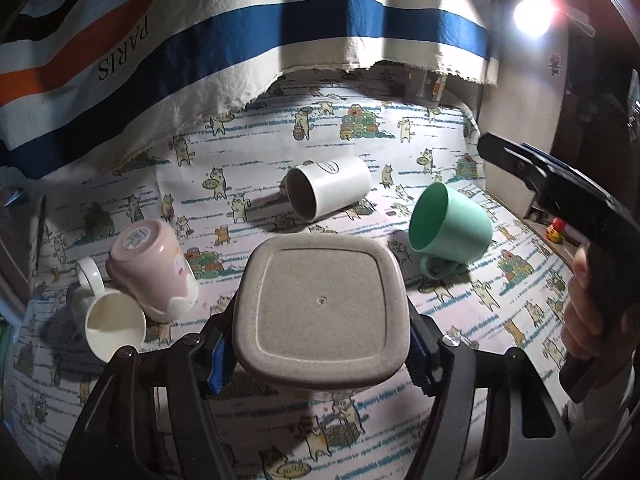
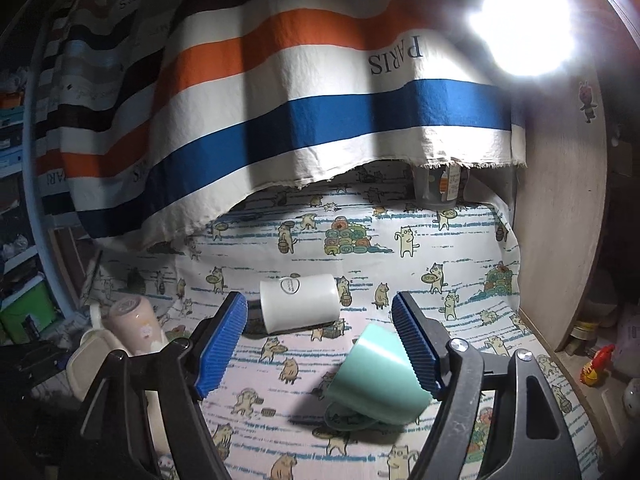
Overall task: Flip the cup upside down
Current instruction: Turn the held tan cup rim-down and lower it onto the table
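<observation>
My left gripper (image 1: 316, 344) is shut on a beige speckled square cup (image 1: 322, 312), held bottom-up just above the cat-print cloth. A white cup (image 1: 328, 190) lies on its side behind it, mouth toward me. A green mug (image 1: 450, 228) lies on its side to the right, handle down. A pink cup (image 1: 154, 268) stands upside down at the left, and a cream mug (image 1: 112, 320) lies beside it. My right gripper (image 2: 320, 340) is open above the cloth, its right finger close over the green mug (image 2: 380, 380). The white cup (image 2: 298, 304) lies beyond its fingers.
A striped PARIS cloth (image 1: 240, 40) hangs over the back of the cat-print table cloth (image 1: 460, 320). A clear jar (image 2: 440, 188) stands at the back right. A wooden panel (image 2: 560, 220) borders the right side. A bright lamp (image 2: 524, 28) glares.
</observation>
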The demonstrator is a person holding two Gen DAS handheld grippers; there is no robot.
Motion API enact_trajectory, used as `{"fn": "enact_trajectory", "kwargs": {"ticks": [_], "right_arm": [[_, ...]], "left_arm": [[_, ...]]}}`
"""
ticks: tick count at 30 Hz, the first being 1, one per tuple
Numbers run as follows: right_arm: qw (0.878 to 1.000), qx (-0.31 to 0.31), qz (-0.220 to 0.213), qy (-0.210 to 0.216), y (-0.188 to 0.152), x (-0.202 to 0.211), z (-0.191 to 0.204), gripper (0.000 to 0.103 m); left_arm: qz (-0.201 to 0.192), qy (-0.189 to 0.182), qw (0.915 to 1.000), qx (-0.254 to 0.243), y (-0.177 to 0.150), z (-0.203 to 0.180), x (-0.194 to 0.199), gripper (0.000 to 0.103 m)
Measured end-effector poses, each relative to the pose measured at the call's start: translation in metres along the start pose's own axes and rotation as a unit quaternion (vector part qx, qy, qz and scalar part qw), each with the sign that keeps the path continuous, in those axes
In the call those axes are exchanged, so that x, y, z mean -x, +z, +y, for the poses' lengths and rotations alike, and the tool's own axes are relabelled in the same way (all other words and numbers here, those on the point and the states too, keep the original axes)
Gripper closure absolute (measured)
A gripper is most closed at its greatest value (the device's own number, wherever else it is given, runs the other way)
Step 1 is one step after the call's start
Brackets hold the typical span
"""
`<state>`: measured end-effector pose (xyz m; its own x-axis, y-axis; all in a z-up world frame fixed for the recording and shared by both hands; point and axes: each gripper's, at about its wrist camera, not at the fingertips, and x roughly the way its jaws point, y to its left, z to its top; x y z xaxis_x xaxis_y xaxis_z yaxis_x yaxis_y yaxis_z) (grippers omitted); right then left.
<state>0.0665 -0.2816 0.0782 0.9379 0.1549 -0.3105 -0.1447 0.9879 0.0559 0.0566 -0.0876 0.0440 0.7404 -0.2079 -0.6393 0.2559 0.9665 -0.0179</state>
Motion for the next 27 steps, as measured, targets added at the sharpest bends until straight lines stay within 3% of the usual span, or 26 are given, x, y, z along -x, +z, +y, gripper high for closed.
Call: {"fn": "enact_trajectory", "kwargs": {"ticks": [13, 17, 27], "right_arm": [[0.998, 0.013, 0.054, -0.024, -0.062, 0.023, 0.006, 0.027], [0.998, 0.009, 0.068, -0.011, -0.074, 0.025, 0.007, 0.027], [0.996, 0.022, 0.082, -0.003, -0.085, 0.027, 0.014, 0.025]], "left_arm": [[0.014, -0.023, 0.9996, -0.007, -0.021, -0.011, 0.002, 0.036], [0.009, -0.002, 0.9998, -0.019, -0.028, -0.018, 0.0, 0.036], [0.008, 0.005, 0.9999, -0.01, -0.034, -0.018, -0.013, 0.036]]}}
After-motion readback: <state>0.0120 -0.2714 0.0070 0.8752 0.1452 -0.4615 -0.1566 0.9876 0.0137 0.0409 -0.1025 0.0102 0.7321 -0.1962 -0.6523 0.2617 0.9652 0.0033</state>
